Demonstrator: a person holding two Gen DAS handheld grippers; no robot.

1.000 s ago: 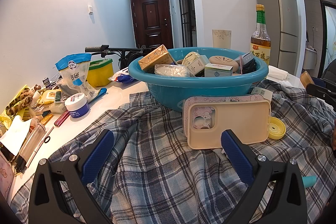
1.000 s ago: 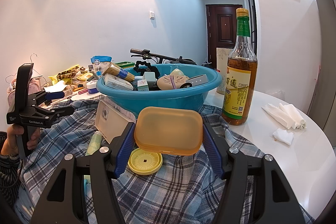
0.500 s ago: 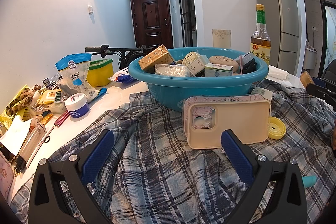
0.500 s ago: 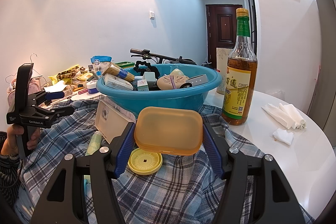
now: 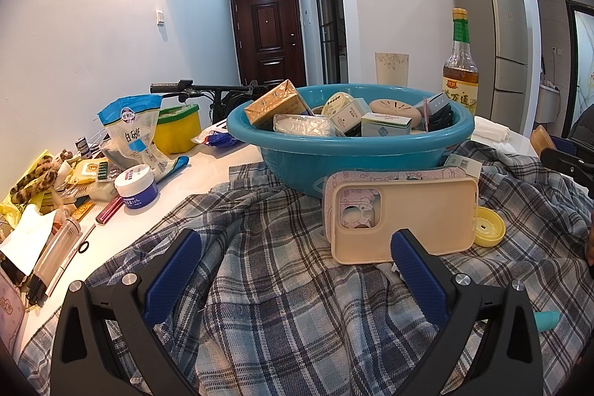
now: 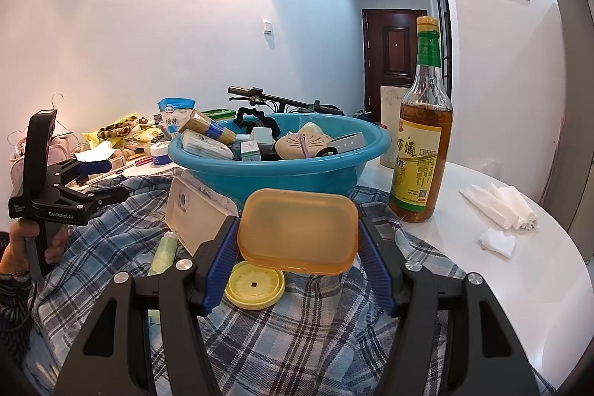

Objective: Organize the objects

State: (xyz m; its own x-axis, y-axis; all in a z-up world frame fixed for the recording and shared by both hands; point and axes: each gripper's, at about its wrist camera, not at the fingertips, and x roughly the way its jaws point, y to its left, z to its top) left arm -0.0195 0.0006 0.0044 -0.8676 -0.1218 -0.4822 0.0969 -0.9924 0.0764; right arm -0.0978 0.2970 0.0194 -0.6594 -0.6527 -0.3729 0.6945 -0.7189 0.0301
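White tabletop (image 6: 519,284) half covered by a plaid shirt (image 5: 297,303); teal basin (image 5: 352,151) full of small boxes sits on the shirt, vinegar bottle (image 6: 421,151) just beside it. Right gripper (image 6: 299,244) pinches an orange translucent lid (image 6: 297,232) between its blue pads, above a yellow round cap (image 6: 254,284). Left gripper (image 5: 293,266) spread wide, nothing between the pads; a beige phone case (image 5: 404,218) leans against the basin just beyond its right finger. Clutter lies along the wall side.
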